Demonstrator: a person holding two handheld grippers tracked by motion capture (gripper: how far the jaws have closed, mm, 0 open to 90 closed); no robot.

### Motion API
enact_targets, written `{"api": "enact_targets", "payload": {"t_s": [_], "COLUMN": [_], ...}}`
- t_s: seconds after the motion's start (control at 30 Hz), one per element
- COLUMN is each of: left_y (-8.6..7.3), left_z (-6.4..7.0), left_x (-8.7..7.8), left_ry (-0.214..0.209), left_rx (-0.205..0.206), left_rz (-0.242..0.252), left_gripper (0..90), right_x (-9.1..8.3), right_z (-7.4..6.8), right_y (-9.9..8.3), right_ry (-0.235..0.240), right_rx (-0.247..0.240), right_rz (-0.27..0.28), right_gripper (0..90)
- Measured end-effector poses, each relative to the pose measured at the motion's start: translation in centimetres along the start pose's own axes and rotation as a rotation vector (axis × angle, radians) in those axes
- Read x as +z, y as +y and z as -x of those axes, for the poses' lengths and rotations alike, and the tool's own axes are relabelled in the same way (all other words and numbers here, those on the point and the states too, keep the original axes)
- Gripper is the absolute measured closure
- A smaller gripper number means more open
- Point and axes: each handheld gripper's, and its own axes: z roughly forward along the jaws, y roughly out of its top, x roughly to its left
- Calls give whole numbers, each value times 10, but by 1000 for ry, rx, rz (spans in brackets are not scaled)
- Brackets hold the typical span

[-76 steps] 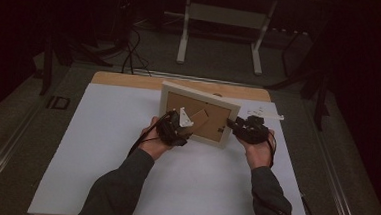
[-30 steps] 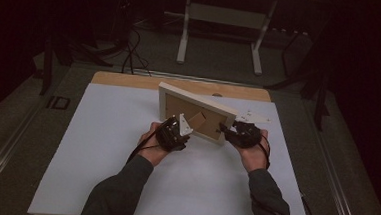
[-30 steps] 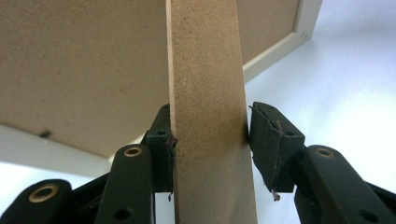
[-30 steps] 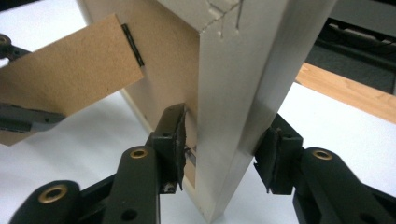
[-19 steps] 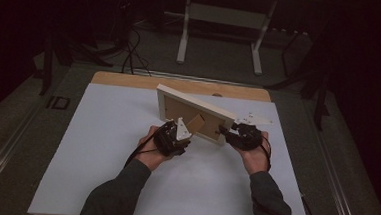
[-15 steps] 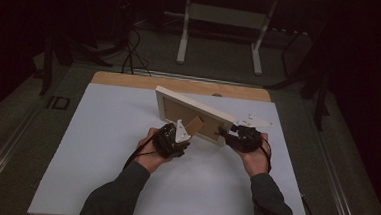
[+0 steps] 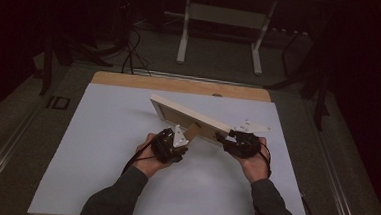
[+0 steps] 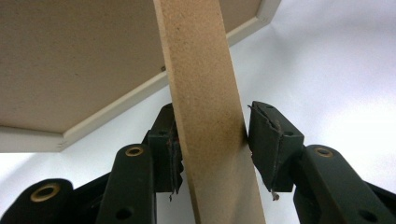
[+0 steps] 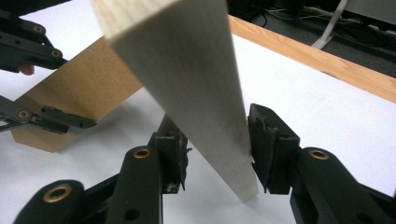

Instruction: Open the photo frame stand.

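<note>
Left gripper view, left tool clamping stand, frame cropped.

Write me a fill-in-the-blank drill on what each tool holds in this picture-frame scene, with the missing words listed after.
1. The left tool is shut on the brown ____ of the picture frame.
2. The right tool grips the frame's pale wooden ____.
3. The frame is held tilted over a ____ sheet that covers the table.

Missing words: stand; edge; white
</note>
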Motion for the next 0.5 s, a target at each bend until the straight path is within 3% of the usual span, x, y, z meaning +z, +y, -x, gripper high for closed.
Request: {"api": "enact_targets", "payload": {"t_s": [0.17, 0.5], "left_y": [-4, -14], "left_z": [1, -6], "left_x": [-1, -9], "left_ry": [-7, -41], "left_rx": [2, -54], "left_rz": [-1, 21], "left_gripper": [519, 510], "right_x": [-1, -1], "right_z": [-5, -6], "right_y": [-2, -5], "right_ry": [-6, -12], "right_rx": [-14, 20], "right_rz": [-4, 16], "right_gripper": [578, 563]}}
